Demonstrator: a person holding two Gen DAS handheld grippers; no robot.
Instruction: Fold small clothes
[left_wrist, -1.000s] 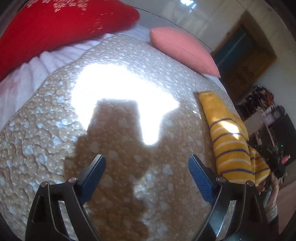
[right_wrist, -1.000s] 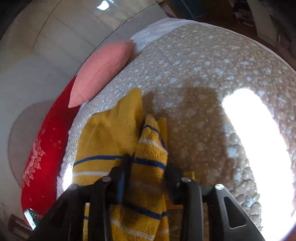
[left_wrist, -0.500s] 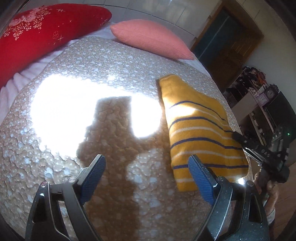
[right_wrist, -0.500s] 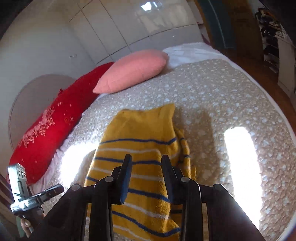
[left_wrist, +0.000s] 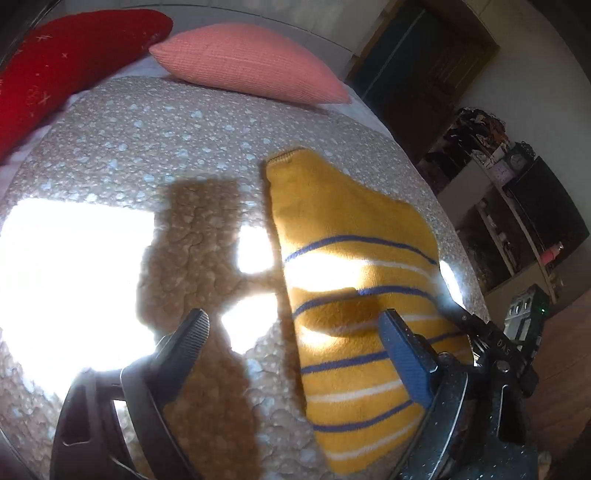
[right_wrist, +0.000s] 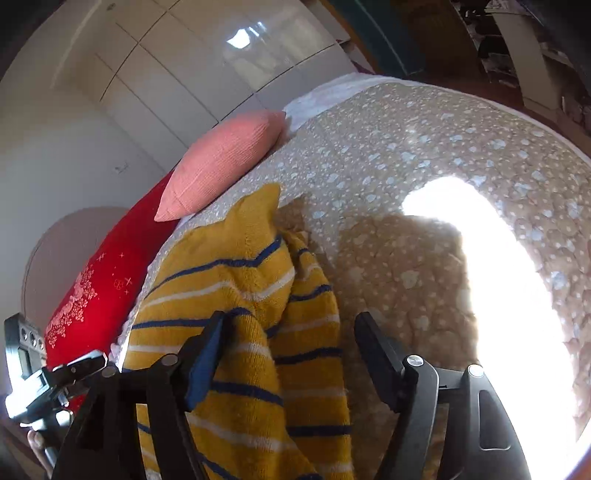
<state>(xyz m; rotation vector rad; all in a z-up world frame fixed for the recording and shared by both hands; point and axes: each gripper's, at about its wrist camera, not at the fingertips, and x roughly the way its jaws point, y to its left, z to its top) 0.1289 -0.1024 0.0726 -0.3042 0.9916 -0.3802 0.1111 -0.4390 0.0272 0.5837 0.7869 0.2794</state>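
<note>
Both pairs of jaws stand spread wide with nothing between them: the left gripper hangs over the bedspread with its right finger above the near part of the garment, and the right gripper has its left finger over the cloth and its right finger above bare cover. The yellow garment lies on the bed, a soft, fleecy knit in mustard yellow crossed by thin navy and white stripes over its nearer half, the far end plain yellow and finished with a narrow stitched hem. From the left wrist it reads as a flat, roughly oblong folded piece, its long left edge straight. From the right wrist the garment looks less tidy: a top layer lies over a second striped layer that bulges out along the right side, forming a loose ridge with a fold running between the two. A bar of sunlight falls across its middle, broken by a dark shadow. It rests on a beige bedspread with a bubbly, pale-spotted texture, on which large bright sun patches and hard shadows lie. Beyond the garment, at the head of the bed, a pink ribbed pillow lies beside a red pillow with pale embroidery. White cupboard doors rise behind the pillows.
</note>
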